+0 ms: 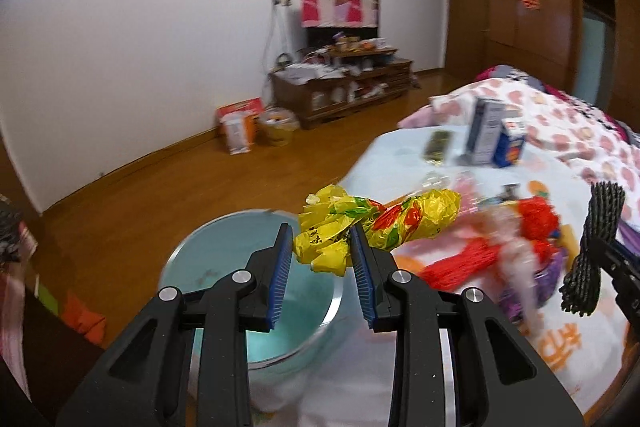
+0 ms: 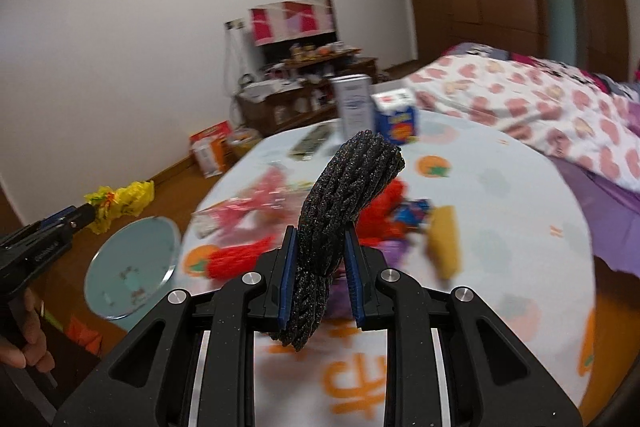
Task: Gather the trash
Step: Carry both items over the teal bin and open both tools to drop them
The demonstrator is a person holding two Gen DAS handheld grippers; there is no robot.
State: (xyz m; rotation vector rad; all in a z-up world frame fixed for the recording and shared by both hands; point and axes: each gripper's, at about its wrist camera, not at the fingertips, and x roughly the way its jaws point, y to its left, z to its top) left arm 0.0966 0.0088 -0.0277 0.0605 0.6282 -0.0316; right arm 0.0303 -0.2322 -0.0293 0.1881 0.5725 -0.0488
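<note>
A: left gripper (image 1: 322,259) clenched on the crumpled yellow plastic bag (image 1: 352,223); bag is off the table, hanging above the rim of the light-blue bin (image 1: 200,259) beside the table's near-left edge.

B: looks feather-light, soft, slick; pads bite only one bunched end, so it could slide out; best hold is the thick wad.

A: right gripper (image 2: 320,279) clamped on the black braided cord bundle (image 2: 340,211); raised over the table (image 2: 520,227), near edge.

B: limp but grippy; held low on the coil, top flops; mid-bundle would be steadier.
</note>
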